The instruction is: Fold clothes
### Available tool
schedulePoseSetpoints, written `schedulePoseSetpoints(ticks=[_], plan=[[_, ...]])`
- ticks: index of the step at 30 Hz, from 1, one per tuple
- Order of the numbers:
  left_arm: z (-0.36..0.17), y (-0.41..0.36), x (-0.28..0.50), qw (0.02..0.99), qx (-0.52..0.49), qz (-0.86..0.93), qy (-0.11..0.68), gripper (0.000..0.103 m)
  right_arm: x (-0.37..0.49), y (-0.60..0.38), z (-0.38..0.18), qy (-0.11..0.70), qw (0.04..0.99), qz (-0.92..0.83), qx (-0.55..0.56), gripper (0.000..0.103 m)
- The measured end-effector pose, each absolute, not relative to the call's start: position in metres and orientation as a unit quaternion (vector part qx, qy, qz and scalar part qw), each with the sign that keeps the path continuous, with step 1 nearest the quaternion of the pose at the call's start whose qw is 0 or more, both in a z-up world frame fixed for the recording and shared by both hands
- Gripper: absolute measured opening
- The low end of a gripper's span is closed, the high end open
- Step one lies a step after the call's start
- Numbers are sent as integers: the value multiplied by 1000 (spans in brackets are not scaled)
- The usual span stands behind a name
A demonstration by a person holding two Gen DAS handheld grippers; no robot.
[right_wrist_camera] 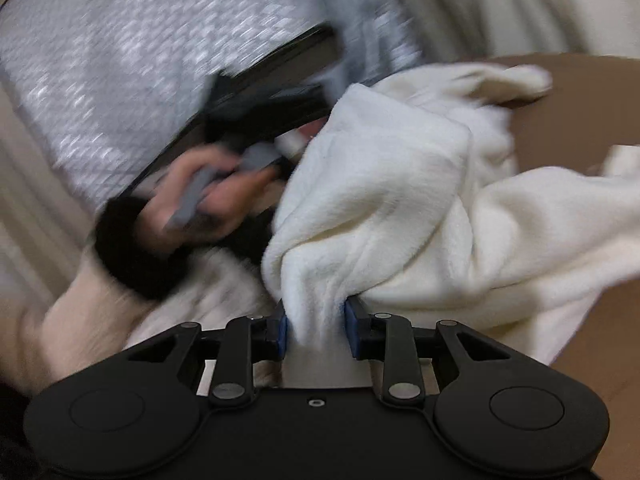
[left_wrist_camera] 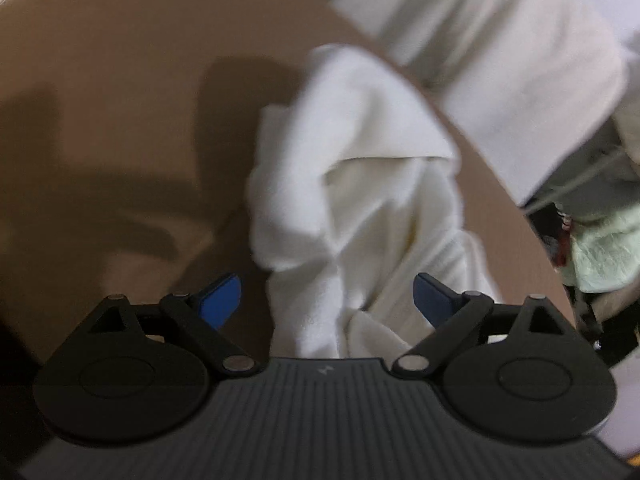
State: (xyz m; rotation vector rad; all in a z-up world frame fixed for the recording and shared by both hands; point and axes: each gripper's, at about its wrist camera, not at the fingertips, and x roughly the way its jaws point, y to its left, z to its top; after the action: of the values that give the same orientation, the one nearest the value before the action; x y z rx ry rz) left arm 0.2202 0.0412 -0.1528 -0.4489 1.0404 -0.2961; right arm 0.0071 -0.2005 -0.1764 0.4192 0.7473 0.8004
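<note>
The white fleece garment (right_wrist_camera: 400,200) is bunched and twisted, and the right gripper (right_wrist_camera: 316,330) has a gathered fold of it pinched between its blue pads (right_wrist_camera: 282,334), the jaws drawn in close on the cloth. From that pinch the fabric fans up and to the right over the brown tabletop (right_wrist_camera: 580,120).

In the left wrist view the same garment (left_wrist_camera: 360,200) lies crumpled on the table (left_wrist_camera: 120,120), running in between the fingers of the left gripper (left_wrist_camera: 326,300), whose jaws stand wide apart with the blue pads (left_wrist_camera: 220,300) clear of the cloth.

Left of the garment, the person's left hand (right_wrist_camera: 200,196) grips a grey handle, blurred. Behind it hangs a silvery quilted sheet (right_wrist_camera: 140,60).
</note>
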Motion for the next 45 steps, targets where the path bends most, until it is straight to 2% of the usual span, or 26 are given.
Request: schedulePoseSetpoints(ticks=[2, 6, 11, 12, 15, 18, 20, 24, 29, 34, 36, 37, 38, 41, 42, 43, 44, 45], plan=[[-157, 37, 222, 831, -200, -127, 504, 94, -1, -174, -173, 372, 806, 425, 178, 33], [-166, 29, 226, 824, -177, -101, 528, 94, -9, -154, -163, 370, 823, 414, 125, 33], [-172, 23, 229, 824, -157, -65, 541, 94, -6, -193, -147, 330, 856, 345, 196, 36], [-170, 27, 229, 828, -163, -54, 533, 94, -8, -204, -144, 318, 863, 330, 213, 37], [-160, 47, 226, 846, -199, -3, 495, 94, -7, -234, -140, 294, 886, 264, 244, 52], [-149, 69, 220, 863, -227, 56, 447, 94, -10, -263, -140, 286, 903, 190, 258, 54], [-150, 72, 224, 862, -237, 46, 446, 94, -11, -281, -145, 279, 904, 154, 286, 58], [-155, 60, 248, 852, -228, -28, 470, 94, -8, -267, -148, 278, 929, 103, 223, 65], [-169, 46, 279, 835, -221, -79, 498, 94, -4, -243, -151, 276, 953, 40, 123, 65], [-190, 33, 310, 816, -217, -93, 528, 94, 16, -243, -139, 301, 945, 52, 116, 68], [-199, 28, 323, 808, -215, -99, 539, 94, 35, -239, -138, 322, 941, 50, 90, 77], [-203, 25, 329, 804, -215, -102, 545, 94, 45, -236, -139, 333, 939, 48, 76, 87], [-207, 22, 335, 800, -214, -104, 551, 95, 56, -232, -140, 343, 936, 47, 66, 91], [-219, 32, 344, 791, -237, -100, 556, 95, 87, -233, -160, 375, 924, 36, 70, 92], [-217, 33, 341, 796, -233, -100, 550, 93, 97, -233, -168, 384, 919, 25, 80, 92], [-212, 34, 337, 805, -221, -102, 541, 72, 103, -234, -174, 388, 917, 15, 91, 91], [-207, 34, 332, 815, -209, -104, 531, 31, 107, -236, -177, 388, 916, 7, 105, 76], [-201, 34, 329, 823, -203, -108, 519, 16, 111, -237, -181, 387, 914, 0, 119, 60]])
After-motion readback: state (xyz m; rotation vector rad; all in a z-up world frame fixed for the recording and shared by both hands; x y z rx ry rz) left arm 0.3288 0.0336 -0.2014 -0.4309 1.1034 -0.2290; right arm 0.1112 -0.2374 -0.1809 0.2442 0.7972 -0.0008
